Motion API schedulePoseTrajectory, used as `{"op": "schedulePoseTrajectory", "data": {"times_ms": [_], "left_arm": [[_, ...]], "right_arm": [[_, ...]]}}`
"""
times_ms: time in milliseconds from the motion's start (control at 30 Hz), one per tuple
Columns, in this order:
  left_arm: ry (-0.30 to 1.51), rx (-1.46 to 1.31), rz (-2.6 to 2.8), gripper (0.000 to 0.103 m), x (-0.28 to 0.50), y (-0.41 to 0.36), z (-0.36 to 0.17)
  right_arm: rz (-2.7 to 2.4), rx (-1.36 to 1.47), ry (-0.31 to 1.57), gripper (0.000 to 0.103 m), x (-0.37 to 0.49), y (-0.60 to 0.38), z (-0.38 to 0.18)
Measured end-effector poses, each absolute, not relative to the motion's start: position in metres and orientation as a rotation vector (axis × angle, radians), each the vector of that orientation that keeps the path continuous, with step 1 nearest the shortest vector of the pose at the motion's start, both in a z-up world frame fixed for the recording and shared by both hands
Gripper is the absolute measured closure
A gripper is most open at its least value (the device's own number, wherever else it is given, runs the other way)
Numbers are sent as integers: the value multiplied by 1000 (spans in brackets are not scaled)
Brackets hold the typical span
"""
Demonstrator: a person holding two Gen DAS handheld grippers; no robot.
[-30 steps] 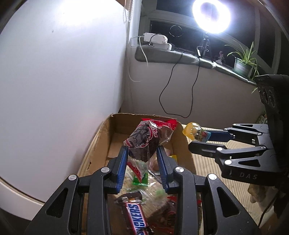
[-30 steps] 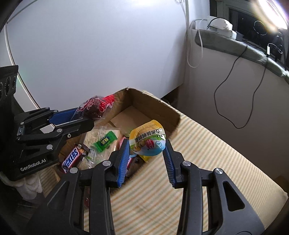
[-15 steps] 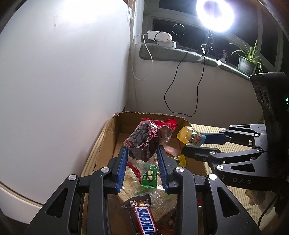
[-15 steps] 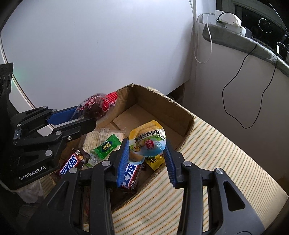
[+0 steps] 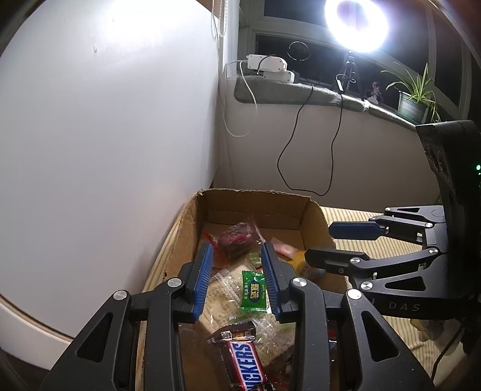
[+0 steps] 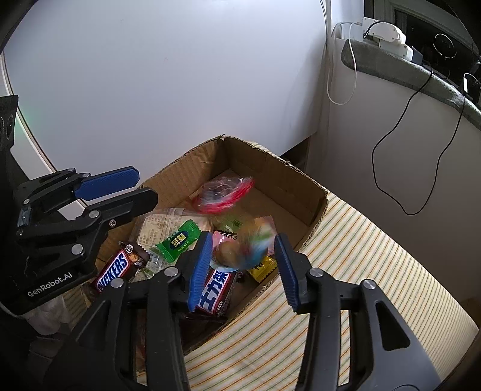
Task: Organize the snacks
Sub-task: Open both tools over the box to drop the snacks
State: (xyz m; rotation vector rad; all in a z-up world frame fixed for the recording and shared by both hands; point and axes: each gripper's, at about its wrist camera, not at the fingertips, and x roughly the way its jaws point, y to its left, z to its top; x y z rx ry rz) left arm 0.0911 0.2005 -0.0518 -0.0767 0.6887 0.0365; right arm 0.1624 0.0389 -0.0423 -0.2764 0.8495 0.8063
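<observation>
1. The room: a white wall (image 5: 105, 135) meets a corner under a dark window, with a grey sill (image 5: 300, 93) carrying a white adapter (image 5: 267, 64), trailing cables, a potted plant (image 5: 413, 96) and a bright ring light (image 5: 356, 24).
2. The surface is a striped cloth (image 6: 345, 270), and the cardboard box (image 6: 300, 186) sits on it against the wall.
3. The step in hand looks like dropping snacks into the box: both tools hang above it with nothing between their pads.
4. The left gripper (image 5: 237, 270) has its fingers moderately apart; the red-wrapped snack (image 5: 236, 240) is blurred, low inside the box beyond them.
5. The right gripper (image 6: 240, 264) is spread wide; the yellow and blue pouch (image 6: 240, 249) is smeared between the fingers, apparently falling free.
6. Inside lie a Snickers bar (image 6: 115, 267), a green candy (image 6: 179, 240) and a clear cracker packet (image 5: 225, 291).
7. Next, each tool probably needs to pull back and seek further snacks; none are visible outside the box.
</observation>
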Motion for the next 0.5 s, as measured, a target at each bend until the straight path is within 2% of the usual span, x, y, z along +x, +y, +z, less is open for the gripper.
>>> {"op": "schedulePoseTrajectory", "data": {"times_ms": [100,333,400,500], "left_arm": [[686,-80,43,71,90,201,-52],[673,-71,65,71,80,202,-48],[669,-69,70,71,79,201,-47],[661,-62,77,58,74,199,-44]], "right_arm": [[807,-282,837,49,158,38,-40],[796,-285,819,46,150,32,-35],[793,-279,811,38,147,29,-32],[791,-270,800,32,143,24,-29]]}}
